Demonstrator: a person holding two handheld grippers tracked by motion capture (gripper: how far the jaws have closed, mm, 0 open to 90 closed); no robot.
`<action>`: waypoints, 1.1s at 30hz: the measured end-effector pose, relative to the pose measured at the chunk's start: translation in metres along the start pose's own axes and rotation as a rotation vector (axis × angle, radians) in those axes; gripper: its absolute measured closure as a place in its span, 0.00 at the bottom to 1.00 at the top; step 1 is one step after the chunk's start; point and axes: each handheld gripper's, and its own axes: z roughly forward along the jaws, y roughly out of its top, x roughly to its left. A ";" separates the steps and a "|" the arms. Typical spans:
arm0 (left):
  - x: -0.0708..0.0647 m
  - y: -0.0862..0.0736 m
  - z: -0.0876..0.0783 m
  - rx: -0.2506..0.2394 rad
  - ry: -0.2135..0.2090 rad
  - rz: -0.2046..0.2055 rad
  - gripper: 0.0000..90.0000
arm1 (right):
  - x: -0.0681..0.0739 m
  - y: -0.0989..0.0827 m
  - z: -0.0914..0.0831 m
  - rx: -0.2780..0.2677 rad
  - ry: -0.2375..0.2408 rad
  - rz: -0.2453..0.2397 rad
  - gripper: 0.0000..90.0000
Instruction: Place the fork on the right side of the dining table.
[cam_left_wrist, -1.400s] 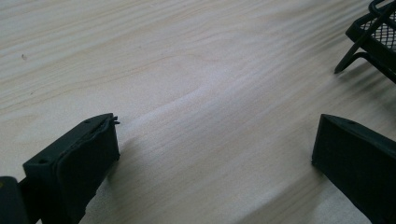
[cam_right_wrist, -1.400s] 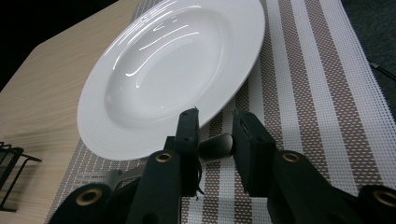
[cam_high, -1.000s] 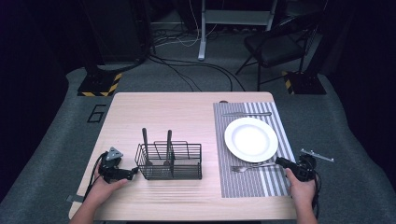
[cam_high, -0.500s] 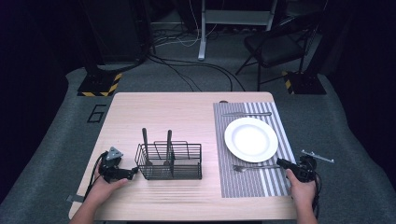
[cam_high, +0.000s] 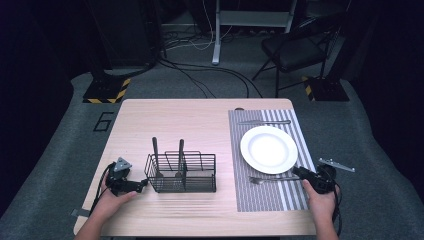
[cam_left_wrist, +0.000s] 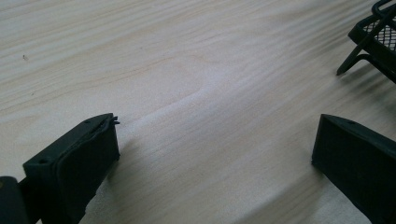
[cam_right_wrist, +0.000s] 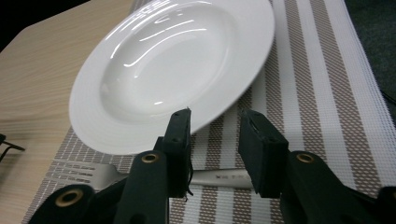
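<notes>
While your right gripper (cam_right_wrist: 215, 140) just opened its jaws narrowly over the fork (cam_right_wrist: 219, 178) at the mat's (cam_right_wrist: 327, 93) near edge, your left gripper (cam_left_wrist: 215, 154) rests wide open.

Wooden table (cam_high: 200, 125): wire caddy (cam_high: 181, 172), striped placemat (cam_high: 267, 192)

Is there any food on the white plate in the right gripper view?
No, the white plate is bare and glossy, lying on the striped placemat with a fork beside it.

A large dark numeral 6 (cam_high: 103, 121) is marked on the grey floor (cam_high: 60, 130) just left of the desk (cam_high: 190, 120). The stamped lettering on the fork handle (cam_right_wrist: 219, 177) is too blurred to read.
</notes>
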 end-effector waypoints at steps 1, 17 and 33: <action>0.000 0.000 0.000 0.000 0.000 0.000 0.00 | 0.004 0.001 -0.001 -0.002 0.006 -0.007 0.70; 0.000 0.000 0.000 0.000 0.000 0.002 0.00 | 0.066 0.009 0.007 0.031 0.085 -0.230 0.45; 0.000 -0.001 -0.001 0.000 0.000 0.001 0.00 | 0.126 0.007 0.024 0.090 0.200 -0.392 0.40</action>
